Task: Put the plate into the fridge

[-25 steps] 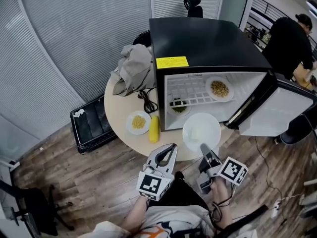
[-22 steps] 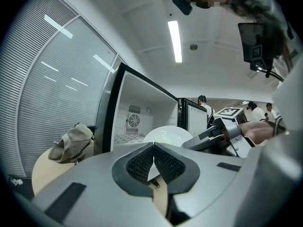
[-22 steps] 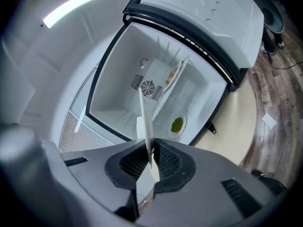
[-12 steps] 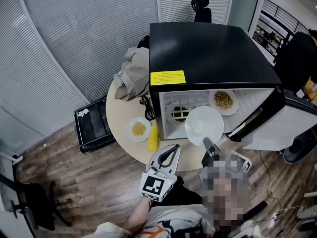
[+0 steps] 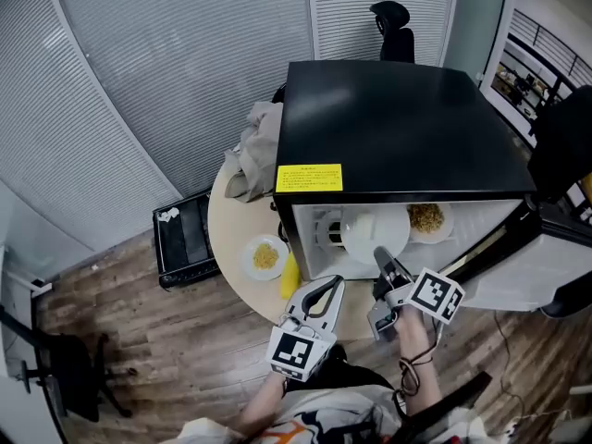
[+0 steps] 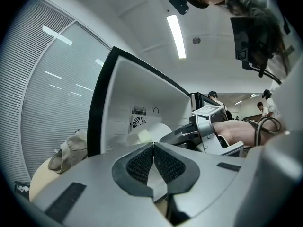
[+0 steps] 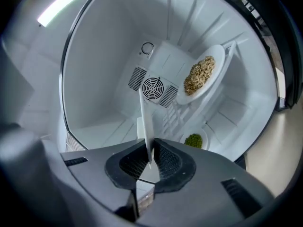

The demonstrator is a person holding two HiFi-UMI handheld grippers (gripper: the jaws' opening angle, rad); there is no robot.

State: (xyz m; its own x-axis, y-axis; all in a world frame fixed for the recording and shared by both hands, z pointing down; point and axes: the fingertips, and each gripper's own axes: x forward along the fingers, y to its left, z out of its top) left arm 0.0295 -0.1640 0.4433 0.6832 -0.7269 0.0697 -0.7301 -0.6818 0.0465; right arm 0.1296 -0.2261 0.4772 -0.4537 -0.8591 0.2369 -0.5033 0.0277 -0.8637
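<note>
The black fridge (image 5: 398, 118) stands open on the round table (image 5: 227, 220). My right gripper (image 5: 377, 252) is shut on the rim of a white plate (image 5: 375, 232), which reaches into the fridge's mouth at the left of the compartment. In the right gripper view the plate (image 7: 144, 112) shows edge-on between the jaws (image 7: 150, 161), with a pale piece lying on it. My left gripper (image 5: 333, 283) hangs shut and empty just left of the right one, in front of the fridge. The left gripper view shows its pads (image 6: 154, 150) pressed together, the plate (image 6: 154, 130) beyond.
Inside the fridge sit a plate of yellowish food (image 7: 201, 74) on the rack and a dish of green food (image 7: 193, 140) below. The fridge door (image 5: 541, 280) swings open at right. On the table lie a small plate (image 5: 265, 255), a yellow corn cob (image 5: 289, 274) and a bundled cloth (image 5: 254, 151).
Both grippers have moved toward the fridge. The plate has gone from in front of the opening into its mouth, now partly under the black top.
</note>
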